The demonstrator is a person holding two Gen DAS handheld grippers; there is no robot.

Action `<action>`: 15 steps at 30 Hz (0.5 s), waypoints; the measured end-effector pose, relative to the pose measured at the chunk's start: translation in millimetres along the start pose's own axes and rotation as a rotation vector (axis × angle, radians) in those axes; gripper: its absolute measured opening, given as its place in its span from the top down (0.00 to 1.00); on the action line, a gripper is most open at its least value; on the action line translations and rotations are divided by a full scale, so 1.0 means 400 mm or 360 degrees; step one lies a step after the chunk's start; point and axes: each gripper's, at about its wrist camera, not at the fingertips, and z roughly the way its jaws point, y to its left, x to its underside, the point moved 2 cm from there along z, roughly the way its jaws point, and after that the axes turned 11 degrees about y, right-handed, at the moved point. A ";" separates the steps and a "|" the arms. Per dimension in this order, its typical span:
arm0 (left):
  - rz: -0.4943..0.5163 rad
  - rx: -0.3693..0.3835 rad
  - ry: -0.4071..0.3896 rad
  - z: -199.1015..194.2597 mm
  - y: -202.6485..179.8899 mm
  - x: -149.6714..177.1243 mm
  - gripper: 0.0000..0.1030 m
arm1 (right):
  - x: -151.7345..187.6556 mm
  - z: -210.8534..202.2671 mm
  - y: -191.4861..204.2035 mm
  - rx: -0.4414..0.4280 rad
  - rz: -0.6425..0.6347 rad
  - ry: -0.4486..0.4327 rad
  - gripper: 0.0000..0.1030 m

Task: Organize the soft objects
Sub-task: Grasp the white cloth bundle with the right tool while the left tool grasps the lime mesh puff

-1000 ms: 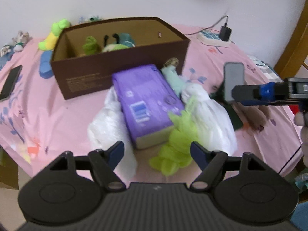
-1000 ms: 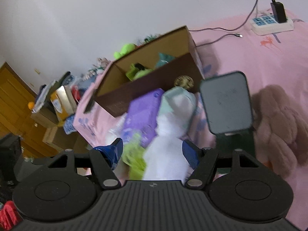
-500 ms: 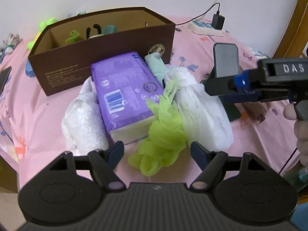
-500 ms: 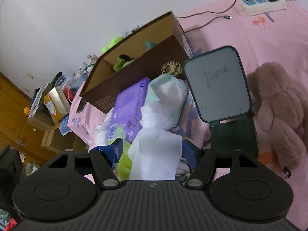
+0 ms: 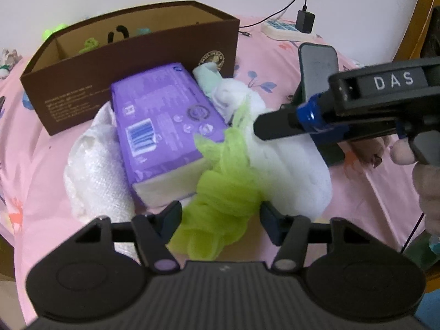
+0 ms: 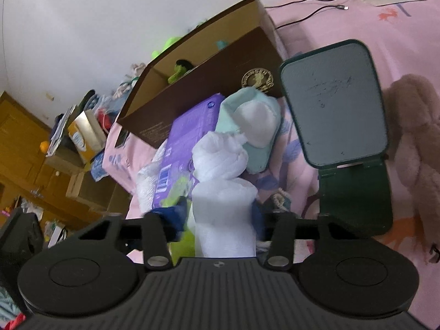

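Note:
A green mesh puff (image 5: 222, 198) lies on the pink sheet against a purple tissue pack (image 5: 162, 126). My left gripper (image 5: 220, 214) is closing on the puff, and both pads touch its sides. A white padded roll (image 6: 222, 211) fills my right gripper (image 6: 220, 220), whose jaws are closing and pressing on it. In the left wrist view that right gripper (image 5: 264, 132) reaches in from the right over the white roll (image 5: 288, 173). A mint cloth (image 6: 253, 126) and another white bundle (image 5: 96, 170) lie beside the pack. Behind stands the open brown cardboard box (image 5: 132, 63) with soft toys inside.
A phone on a dark green stand (image 6: 335, 104) stands just right of the pile. A pinkish plush toy (image 6: 415, 137) lies further right. A power strip with a charger (image 5: 286, 30) sits at the back. Wooden furniture with clutter (image 6: 68, 148) lies beyond the bed's left edge.
Both grippers came down onto the pile. The left jaws narrowed around the green puff. The right jaws went from wide open to pinching the white roll.

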 end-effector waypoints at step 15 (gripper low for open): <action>-0.0071 0.0115 -0.0077 -0.050 0.035 0.004 0.51 | 0.004 -0.065 -0.030 -0.0160 0.0127 -0.0032 1.00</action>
